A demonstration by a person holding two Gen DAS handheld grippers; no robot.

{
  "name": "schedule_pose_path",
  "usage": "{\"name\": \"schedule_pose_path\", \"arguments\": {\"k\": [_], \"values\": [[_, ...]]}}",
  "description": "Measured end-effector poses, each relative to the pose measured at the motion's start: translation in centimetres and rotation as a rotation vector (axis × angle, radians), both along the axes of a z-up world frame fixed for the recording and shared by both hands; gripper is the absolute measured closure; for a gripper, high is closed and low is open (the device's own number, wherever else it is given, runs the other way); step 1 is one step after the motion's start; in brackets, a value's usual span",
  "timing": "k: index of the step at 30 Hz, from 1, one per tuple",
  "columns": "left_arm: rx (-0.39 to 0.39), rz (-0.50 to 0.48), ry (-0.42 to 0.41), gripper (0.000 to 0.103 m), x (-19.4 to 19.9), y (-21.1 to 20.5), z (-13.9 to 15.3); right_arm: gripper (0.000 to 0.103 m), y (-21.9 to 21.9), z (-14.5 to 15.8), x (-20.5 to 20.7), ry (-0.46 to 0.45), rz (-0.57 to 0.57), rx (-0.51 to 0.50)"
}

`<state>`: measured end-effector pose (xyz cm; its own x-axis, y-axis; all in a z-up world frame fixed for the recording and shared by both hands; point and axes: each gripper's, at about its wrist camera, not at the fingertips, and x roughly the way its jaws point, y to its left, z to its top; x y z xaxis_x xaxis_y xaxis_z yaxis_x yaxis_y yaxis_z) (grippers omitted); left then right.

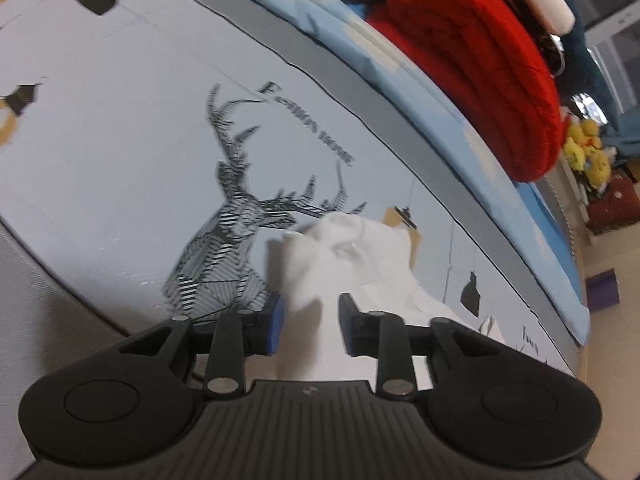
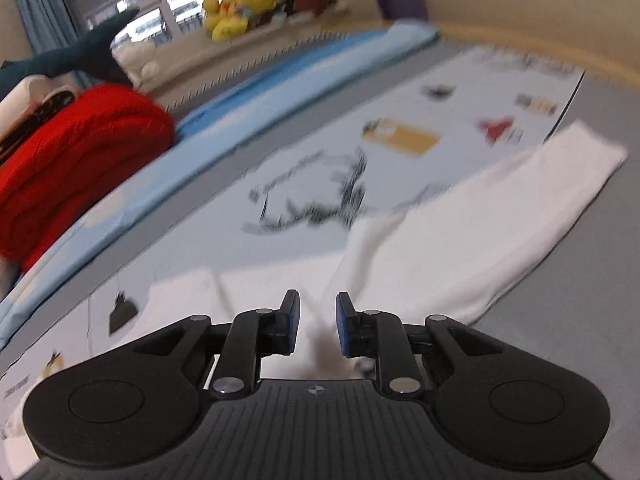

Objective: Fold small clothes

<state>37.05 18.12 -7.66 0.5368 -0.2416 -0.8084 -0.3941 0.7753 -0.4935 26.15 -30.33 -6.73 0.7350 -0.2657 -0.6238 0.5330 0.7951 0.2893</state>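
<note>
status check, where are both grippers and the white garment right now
Left gripper jaws apart, white garment bunched between them, grip unclear. Right gripper jaws apart over the same cloth. Red blanket off to the side, nothing in the way.

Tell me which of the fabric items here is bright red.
The thick folded red blanket, lying on the light blue bedding at the far edge. The white garment spread by the grippers is plain white.

Each tool point(image 1: 310, 322) point(image 2: 317, 322) is matte black, with ribbed base, round silver rivets and blue finger pads.
</note>
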Motion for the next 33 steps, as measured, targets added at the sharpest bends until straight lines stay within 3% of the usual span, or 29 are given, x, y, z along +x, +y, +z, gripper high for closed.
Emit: {"name": "schedule_pose_path", "arguments": {"k": [3,6,10,13,15,19,21,23,26,30,33], "values": [[0.013,-0.012,0.012,0.058,0.6,-0.3,-1.1,0.082,-0.3,0.4,-0.2,-0.036,0.027,-0.006],[0.013,-0.004,0.015,0.058,1.0,-0.1,-2.0,0.082,0.2,0.1,0.4,-0.054,0.155,0.083],[-0.008,-0.016,-0.009,0.058,1.4,-0.4,-2.0,0.082,1.1,-0.9,1.6,0.001,0.269,0.177],[0.013,-0.041,-0.017,0.062,1.9,-1.2,-1.9,0.082,1.8,-1.1,2.2,0.027,0.296,0.187],[0.084,-0.089,-0.009,0.099,2.3,-1.9,-1.8,0.082,2.3,-1.1,2.4,0.033,0.316,0.180],[0.382,-0.125,-0.104,0.099,2.2,-2.4,1.4,0.082,2.8,-1.1,2.4,0.043,0.344,0.175],[0.448,-0.091,-0.112,0.098,1.9,-1.6,2.2,0.082,2.8,-1.2,2.5,0.052,0.354,0.178],[0.428,-0.051,-0.119,0.098,1.4,-0.4,2.7,0.082,2.9,-1.6,2.8,0.076,0.354,0.167],[0.388,-0.081,-0.142,0.088,0.7,-0.1,3.9,0.082,3.0,-2.2,3.0,0.115,0.343,0.156],[0.259,-0.240,-0.123,0.078,0.6,-1.5,3.3,0.082,2.9,-2.8,3.4,0.164,0.330,0.178],[0.221,-0.355,-0.012,0.077,0.4,-2.4,0.8,0.082,2.4,-3.4,3.6,0.199,0.297,0.185]]}}
